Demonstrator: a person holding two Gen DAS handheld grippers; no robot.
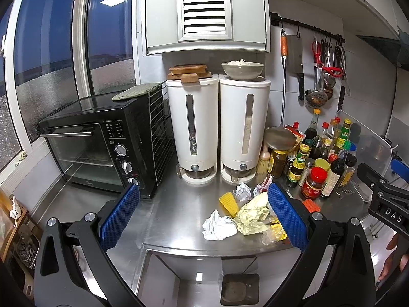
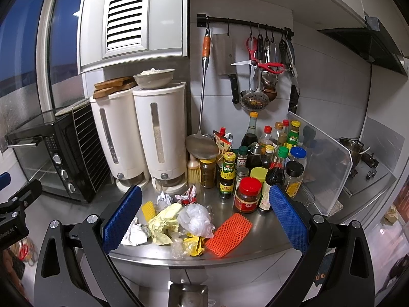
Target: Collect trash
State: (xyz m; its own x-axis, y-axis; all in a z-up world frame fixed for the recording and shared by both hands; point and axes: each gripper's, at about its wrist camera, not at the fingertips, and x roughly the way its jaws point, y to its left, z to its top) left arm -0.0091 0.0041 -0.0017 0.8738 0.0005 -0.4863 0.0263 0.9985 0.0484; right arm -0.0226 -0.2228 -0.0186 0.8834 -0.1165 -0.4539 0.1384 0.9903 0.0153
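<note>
A pile of trash lies near the front edge of the steel counter (image 2: 255, 240): an orange foam net (image 2: 227, 232), a white plastic bag (image 2: 196, 220), crumpled yellow paper (image 2: 165, 223), a yellow foam net (image 2: 148, 209), white crumpled paper (image 2: 135, 235), a foil ball (image 2: 163, 199) and a red-white wrapper (image 2: 188, 195). The pile also shows in the left wrist view: yellow paper (image 1: 251, 218), white paper (image 1: 217, 226), yellow net (image 1: 228, 203). My left gripper (image 1: 202, 217) is open and empty, hovering before the pile. My right gripper (image 2: 204, 220) is open and empty, framing the pile.
Several sauce bottles and jars (image 2: 248, 197) stand just behind the pile. Two white dispensers (image 2: 158, 138) and a black toaster oven (image 1: 102, 140) stand at the back left. A clear splash guard (image 2: 322, 166) and stove are right. Utensils hang on a wall rail (image 2: 255, 25).
</note>
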